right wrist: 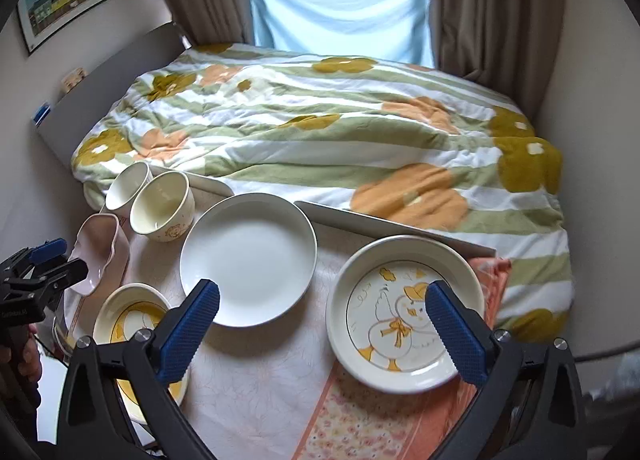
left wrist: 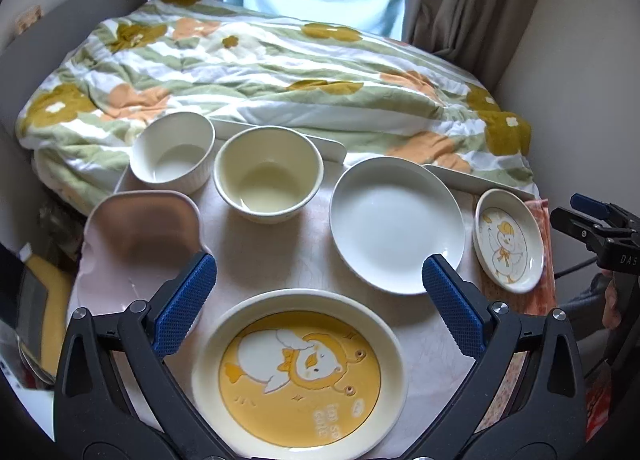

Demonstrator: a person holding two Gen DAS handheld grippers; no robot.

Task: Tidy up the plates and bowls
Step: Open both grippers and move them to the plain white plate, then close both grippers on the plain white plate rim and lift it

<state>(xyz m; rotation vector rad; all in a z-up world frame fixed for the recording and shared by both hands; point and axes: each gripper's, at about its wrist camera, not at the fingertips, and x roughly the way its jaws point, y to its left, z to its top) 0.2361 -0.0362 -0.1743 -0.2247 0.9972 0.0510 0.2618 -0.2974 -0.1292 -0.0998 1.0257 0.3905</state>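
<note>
On the small table stand a yellow duck plate (left wrist: 300,372) nearest me, a plain white plate (left wrist: 396,224), a small duck dish (left wrist: 508,240), a cream bowl (left wrist: 268,176), a white ribbed bowl (left wrist: 172,152) and a pink wavy dish (left wrist: 144,236). My left gripper (left wrist: 320,280) is open and empty, just above the yellow duck plate's far rim. My right gripper (right wrist: 320,312) is open and empty, hovering between the white plate (right wrist: 248,256) and the small duck dish (right wrist: 404,312). The right gripper also shows in the left wrist view (left wrist: 592,220).
A bed with a flowered quilt (right wrist: 320,132) lies directly behind the table. An orange patterned cloth (right wrist: 384,420) lies under the small duck dish. White tray edges (right wrist: 392,224) line the table's back. Curtains and a window stand behind the bed.
</note>
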